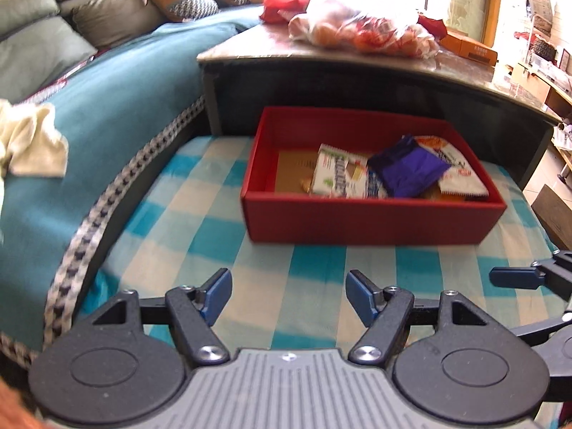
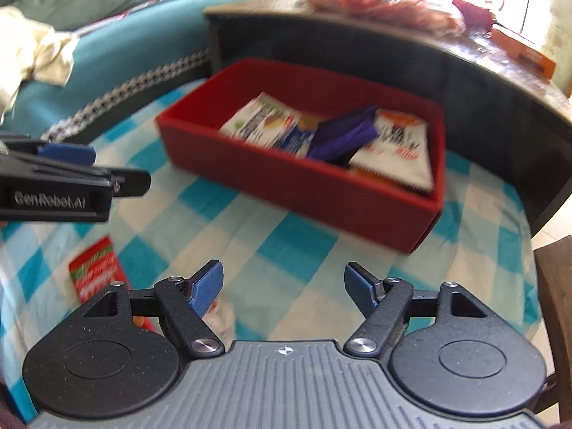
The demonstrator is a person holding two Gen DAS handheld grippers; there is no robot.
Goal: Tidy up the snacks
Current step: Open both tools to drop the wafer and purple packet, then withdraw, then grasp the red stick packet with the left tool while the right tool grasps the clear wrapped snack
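A red box stands on the blue-and-white checked cloth and holds several snack packets: a white one, a purple one and an orange-and-white one. My left gripper hovers open over bare cloth, short of the box, nothing between its blue pads. My right gripper is open too, also short of the box. A red-and-green snack packet lies on the cloth to its lower left. Another pale packet peeks out beside its left finger.
Behind the box rises a dark raised shelf with a clear bag of orange fruit and an orange carton on top. A teal sofa with cushions and a cream cloth lies left. A wooden edge is at right.
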